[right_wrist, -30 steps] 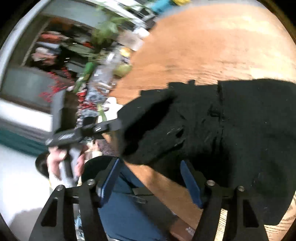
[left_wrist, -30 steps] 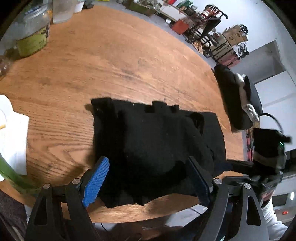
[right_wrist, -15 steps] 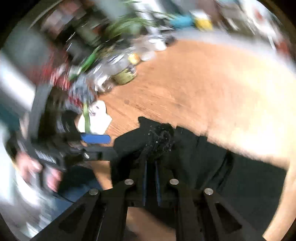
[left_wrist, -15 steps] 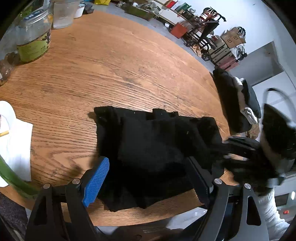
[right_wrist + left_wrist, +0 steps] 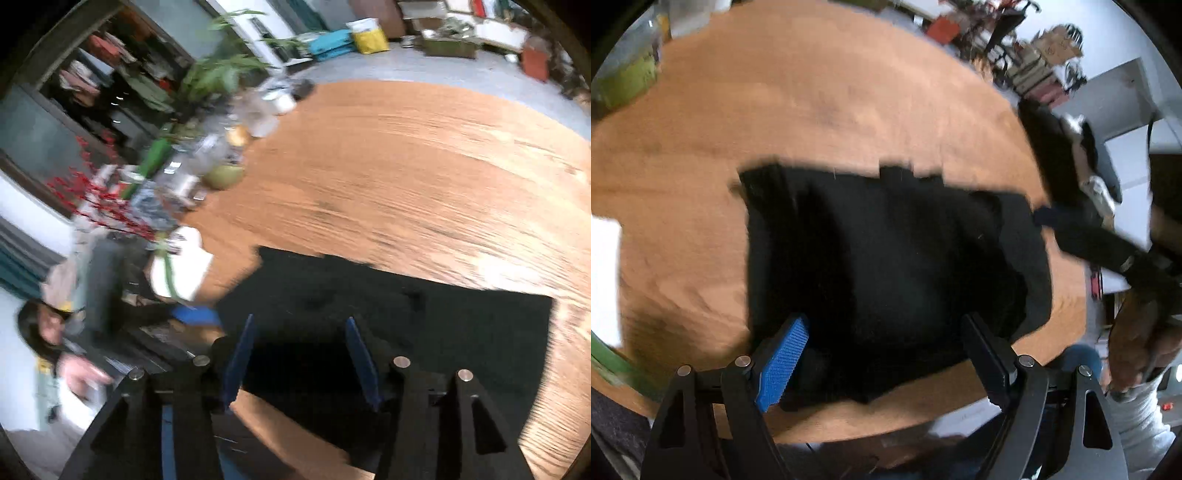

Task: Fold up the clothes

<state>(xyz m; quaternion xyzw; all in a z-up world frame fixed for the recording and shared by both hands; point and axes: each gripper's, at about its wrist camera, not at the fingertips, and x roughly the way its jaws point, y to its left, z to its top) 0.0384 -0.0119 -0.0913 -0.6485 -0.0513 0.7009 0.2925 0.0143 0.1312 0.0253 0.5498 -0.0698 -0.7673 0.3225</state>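
1. So far, we judge the folding partly done: the black knit garment lies flat on the round orange-brown wooden surface as a rough rectangle, its near edge close to the rim of the surface, directly ahead of and partly between the left tongs.
2. The left tongs stand wide, with the blue ribbed pad at one side and the dark pad at the other; they hover above the cloth's near edge and we see no grip on it.
3. The right tongs have just been opening after a pinch, and now stand about half apart. Dark cloth shows behind the gap, but the pads press on nothing that we can make out.
4. What is left, as we read it: the rectangle looks uneven, with a lumpy far edge and a loose flap at the side nearest the right tongs, so at least one more fold and some smoothing seem due.
5. The left wrist view alone shows the whole outline of the garment, and the right tongs and the hand carrying them coming in from the side.
6. The right wrist view alone shows the clutter beyond the left tongs: glass jars, a green leafy plant and a white paper napkin at the edge of the surface.
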